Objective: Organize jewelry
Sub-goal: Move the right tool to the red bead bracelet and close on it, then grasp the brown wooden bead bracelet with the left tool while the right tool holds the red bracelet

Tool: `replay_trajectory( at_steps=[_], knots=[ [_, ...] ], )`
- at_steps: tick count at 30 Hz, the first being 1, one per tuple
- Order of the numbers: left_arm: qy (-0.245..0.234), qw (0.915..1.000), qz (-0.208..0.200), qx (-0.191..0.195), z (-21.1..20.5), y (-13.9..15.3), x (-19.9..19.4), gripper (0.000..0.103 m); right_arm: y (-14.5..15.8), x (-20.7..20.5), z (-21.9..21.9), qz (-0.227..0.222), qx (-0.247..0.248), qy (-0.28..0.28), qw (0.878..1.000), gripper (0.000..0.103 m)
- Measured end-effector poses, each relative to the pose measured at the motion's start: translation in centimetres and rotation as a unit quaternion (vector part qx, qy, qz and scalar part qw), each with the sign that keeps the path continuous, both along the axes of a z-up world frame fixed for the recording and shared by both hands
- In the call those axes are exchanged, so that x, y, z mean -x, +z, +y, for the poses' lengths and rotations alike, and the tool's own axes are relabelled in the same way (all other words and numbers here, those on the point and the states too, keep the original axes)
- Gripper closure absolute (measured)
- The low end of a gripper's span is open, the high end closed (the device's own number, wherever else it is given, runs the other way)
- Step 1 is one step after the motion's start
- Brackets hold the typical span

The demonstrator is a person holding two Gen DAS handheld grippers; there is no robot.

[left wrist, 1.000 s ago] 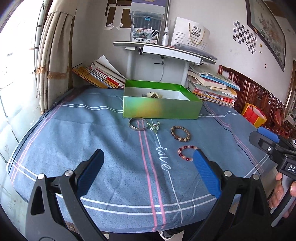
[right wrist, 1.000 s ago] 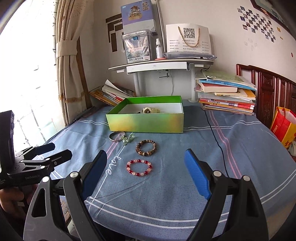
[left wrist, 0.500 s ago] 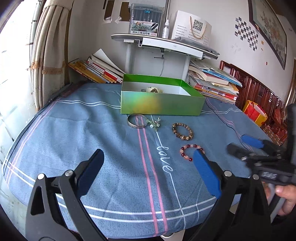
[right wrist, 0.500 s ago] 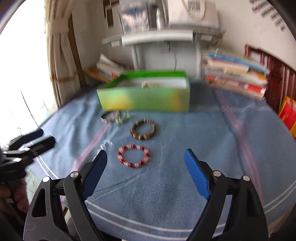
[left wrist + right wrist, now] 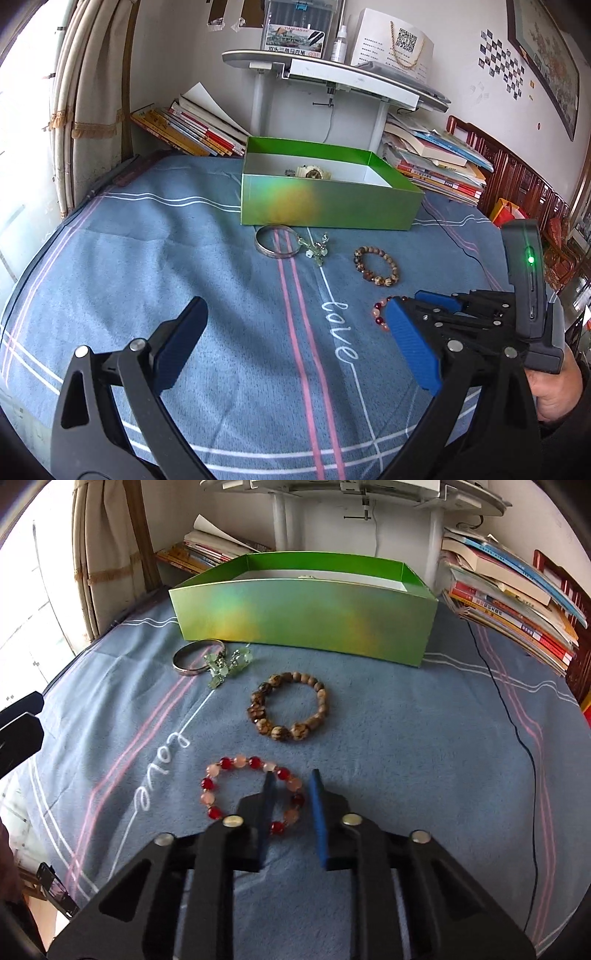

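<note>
A red and pink bead bracelet (image 5: 236,764) lies on the blue cloth; it also shows in the left wrist view (image 5: 378,314). My right gripper (image 5: 291,786) is low over it, jaws narrowed with a gap, straddling the bracelet's right side. A brown bead bracelet (image 5: 288,710), a silver bangle (image 5: 192,659) and a pale green trinket (image 5: 225,664) lie before the green box (image 5: 303,609), which holds a watch (image 5: 312,172). My left gripper (image 5: 291,325) is wide open and empty above the near cloth.
Book stacks (image 5: 517,598) lie right of the box and more books (image 5: 192,127) at the back left. A white stand (image 5: 332,74) rises behind the box. A black cable (image 5: 517,720) runs across the cloth at the right.
My right gripper has moved forward and down onto the red and pink bracelet, and its jaws have narrowed from wide open. My left gripper stays open and has shifted slightly.
</note>
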State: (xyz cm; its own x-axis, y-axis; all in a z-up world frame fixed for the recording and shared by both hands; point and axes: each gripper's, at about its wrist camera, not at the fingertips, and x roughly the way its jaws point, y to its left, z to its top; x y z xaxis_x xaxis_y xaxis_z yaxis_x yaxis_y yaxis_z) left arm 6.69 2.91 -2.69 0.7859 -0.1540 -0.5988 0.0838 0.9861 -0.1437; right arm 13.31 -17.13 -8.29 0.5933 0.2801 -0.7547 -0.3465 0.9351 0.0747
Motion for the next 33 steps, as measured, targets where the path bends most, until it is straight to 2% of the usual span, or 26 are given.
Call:
replay_trajectory(
  at_steps=[2, 6, 10, 14, 17, 19, 21, 22, 24, 28, 31, 32, 33],
  knots=[
    [-0.001, 1.0000, 0.002, 0.001, 0.0, -0.1, -0.3, 0.007, 0.0, -0.1, -0.2, -0.002, 0.003, 0.002, 1.000, 0.095],
    [-0.006, 1.0000, 0.006, -0.003, -0.5, -0.3, -1.1, 0.007, -0.1, 0.2, -0.3, -0.012, 0.005, 0.007, 1.000, 0.096],
    [-0.024, 0.9996, 0.011, -0.015, -1.6, -0.4, -2.3, 0.007, 1.3, 1.1, -1.7, -0.030, -0.023, -0.002, 0.999, 0.096],
    [-0.070, 0.9960, 0.026, -0.050, -4.5, -1.0, -4.6, 0.007, 4.0, 2.2, -4.3, -0.061, -0.040, -0.022, 0.997, 0.096],
    [-0.116, 0.9903, 0.029, -0.070, -7.3, -1.4, -6.2, 0.008, 5.3, 2.6, -6.2, -0.075, -0.046, -0.038, 0.995, 0.096],
    [-0.137, 0.9868, 0.035, -0.077, -8.7, -1.8, -7.1, 0.015, 5.8, 2.9, -7.5, -0.082, -0.050, -0.049, 0.994, 0.096],
    [-0.159, 0.9814, 0.054, -0.092, -10.4, -2.5, -8.5, 0.031, 6.1, 2.8, -8.3, -0.085, -0.054, -0.056, 0.993, 0.096],
    [-0.168, 0.9792, 0.061, -0.096, -10.9, -2.8, -9.0, 0.035, 6.1, 2.8, -8.7, -0.085, -0.055, -0.060, 0.993, 0.096],
    [-0.178, 0.9748, 0.081, -0.107, -12.1, -3.6, -10.2, 0.049, 6.0, 2.8, -9.3, -0.084, -0.060, -0.063, 0.993, 0.096],
    [-0.195, 0.9681, 0.104, -0.118, -13.5, -4.9, -11.5, 0.053, 5.6, 2.6, -9.9, -0.080, -0.067, -0.066, 0.992, 0.096],
    [-0.187, 0.9678, 0.101, -0.135, -13.9, -5.1, -11.9, 0.055, 5.6, 2.5, -10.1, -0.082, -0.071, -0.066, 0.992, 0.096],
    [-0.179, 0.9697, 0.102, -0.132, -13.8, -5.1, -12.1, 0.068, 5.6, 2.5, -10.1, -0.082, -0.072, -0.066, 0.992, 0.096],
    [-0.167, 0.9722, 0.103, -0.128, -13.4, -4.9, -12.3, 0.090, 5.6, 2.6, -10.2, -0.082, -0.073, -0.065, 0.992, 0.096]
  ],
)
